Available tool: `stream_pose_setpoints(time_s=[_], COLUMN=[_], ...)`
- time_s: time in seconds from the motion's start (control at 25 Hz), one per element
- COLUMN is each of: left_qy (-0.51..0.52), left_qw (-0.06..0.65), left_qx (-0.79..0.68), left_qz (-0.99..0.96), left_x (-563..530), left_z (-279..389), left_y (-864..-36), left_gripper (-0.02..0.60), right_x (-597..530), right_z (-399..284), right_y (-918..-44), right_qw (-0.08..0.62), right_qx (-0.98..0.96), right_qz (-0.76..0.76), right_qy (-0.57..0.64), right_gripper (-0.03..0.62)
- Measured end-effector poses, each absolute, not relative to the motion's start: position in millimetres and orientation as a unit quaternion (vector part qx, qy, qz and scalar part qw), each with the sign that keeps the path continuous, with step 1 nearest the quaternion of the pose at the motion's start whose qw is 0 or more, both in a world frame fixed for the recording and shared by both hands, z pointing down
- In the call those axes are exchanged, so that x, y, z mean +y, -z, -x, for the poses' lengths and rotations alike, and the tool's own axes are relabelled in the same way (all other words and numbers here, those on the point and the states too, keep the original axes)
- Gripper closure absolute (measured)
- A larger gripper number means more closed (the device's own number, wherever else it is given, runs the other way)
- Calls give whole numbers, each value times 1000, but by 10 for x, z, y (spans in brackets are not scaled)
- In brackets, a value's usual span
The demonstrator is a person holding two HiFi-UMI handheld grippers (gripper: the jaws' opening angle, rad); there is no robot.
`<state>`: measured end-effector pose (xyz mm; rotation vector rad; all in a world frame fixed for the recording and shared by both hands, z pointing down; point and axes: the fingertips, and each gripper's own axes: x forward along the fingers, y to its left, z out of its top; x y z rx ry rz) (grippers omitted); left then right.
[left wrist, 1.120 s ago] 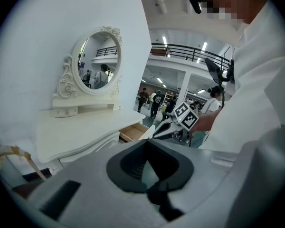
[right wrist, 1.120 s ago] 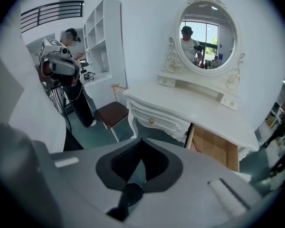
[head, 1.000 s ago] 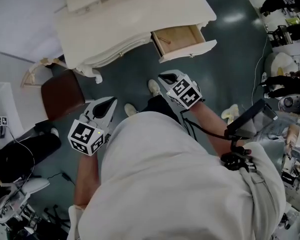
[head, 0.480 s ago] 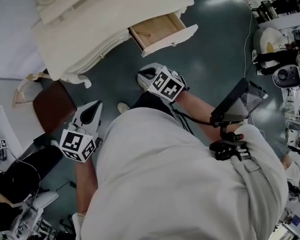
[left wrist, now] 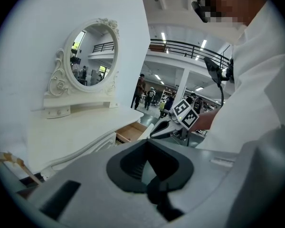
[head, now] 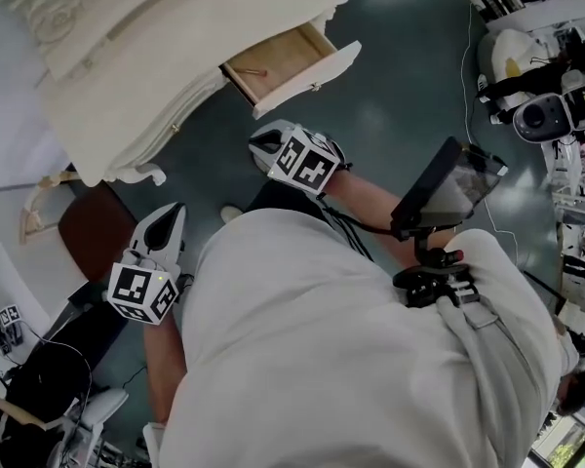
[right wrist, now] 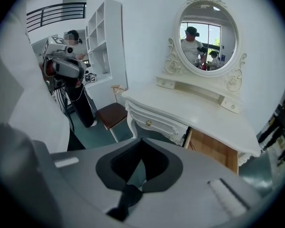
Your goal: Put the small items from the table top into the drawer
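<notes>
Both tools are carried close to the person's body, short of the white bench (head: 156, 57). The drawer (head: 273, 61) stands pulled out at the bench's front, its wooden interior exposed. The right gripper (head: 258, 142) is just below the drawer's front panel, with its fingers pointing up toward it. The left gripper (head: 172, 217) is well to the lower left of the drawer, close beside a brown stool (head: 97, 232). Both pairs of fingers are clenched to a point with nothing between them. No small items can be made out on the bench top: the surface below the oval mirror (right wrist: 209, 25), above and behind the drawer, reads bare in both gripper views, though glare and distance leave that uncertain. A thin reddish object (head: 256, 70) appears to lie inside the drawer, its long axis roughly across the drawer's width. Judged from this, the right gripper is the nearer to the drawer, so any coming reach favours that side. Since no item is visibly left on top, closing the drawer may be the step that is due.
</notes>
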<state>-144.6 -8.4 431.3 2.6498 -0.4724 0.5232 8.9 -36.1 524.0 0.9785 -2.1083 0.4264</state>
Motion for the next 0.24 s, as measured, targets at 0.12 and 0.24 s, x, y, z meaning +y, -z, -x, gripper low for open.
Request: stream_pose_setpoints(time_s=[0.12,0.24], left_qy=[-185,-184], left_qw=[195,191], left_qx=[-167,-165], left_qz=[-949,-950], left_x=[-111,-123], left_z=[1423,1403], left_y=[-4302,-4296], left_gripper=[581,581], right_x=[-387,-397], right_z=[-115,-133], right_y=[-5224,-5225], right_qw=[380,381], right_qx=[-824,-823], right_qz=[-386,-389], right_qy=[-164,-161], right_gripper=[594,594])
